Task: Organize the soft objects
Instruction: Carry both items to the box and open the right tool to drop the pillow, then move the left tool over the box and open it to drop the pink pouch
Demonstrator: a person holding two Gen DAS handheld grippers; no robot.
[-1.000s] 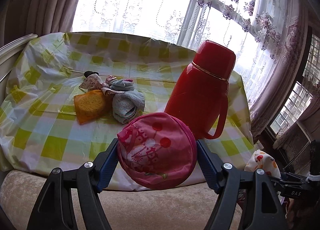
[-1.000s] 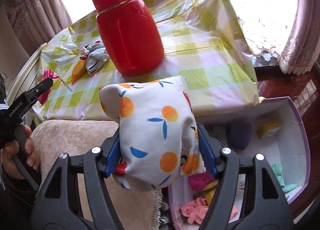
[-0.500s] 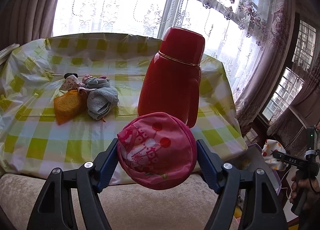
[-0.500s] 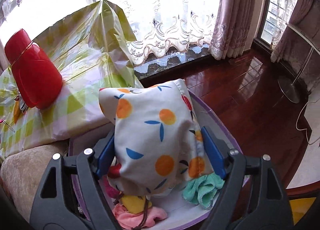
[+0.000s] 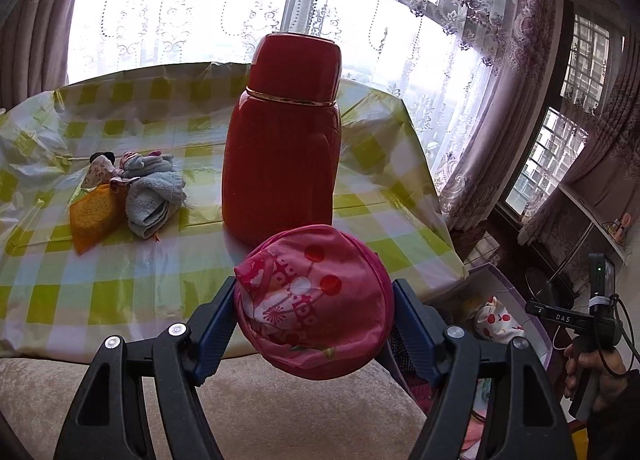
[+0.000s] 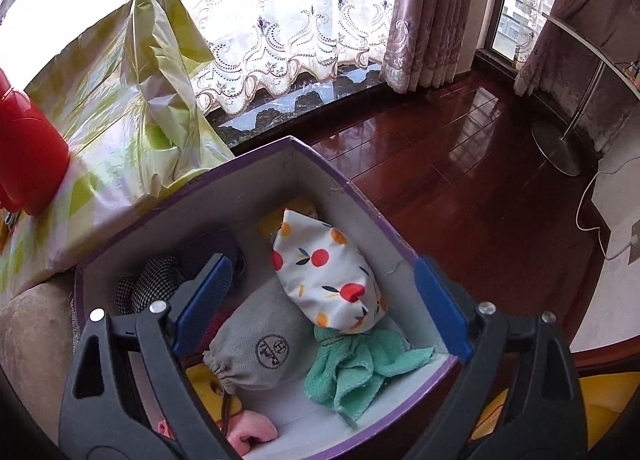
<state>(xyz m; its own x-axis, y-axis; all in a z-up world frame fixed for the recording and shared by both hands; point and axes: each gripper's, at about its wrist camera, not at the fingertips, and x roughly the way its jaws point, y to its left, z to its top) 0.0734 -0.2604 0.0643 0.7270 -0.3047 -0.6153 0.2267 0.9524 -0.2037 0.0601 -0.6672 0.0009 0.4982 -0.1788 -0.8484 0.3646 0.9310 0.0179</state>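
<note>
Left gripper: pinches round pink printed fabric pouch, above sofa edge.
Right gripper: jaws just spreading, empty.
Fruit-print white pouch: lies inside purple-rimmed box.

The left wrist camera sits just behind its own fingers and looks slightly downward across the counter toward the bright window, with the red flask close ahead. The right wrist camera looks steeply down past its fingers into the purple box on the floor (very near, filling the lower frame). Both views share the flask, the checked cloth's corner and the fruit-print pouch in the box.
</note>
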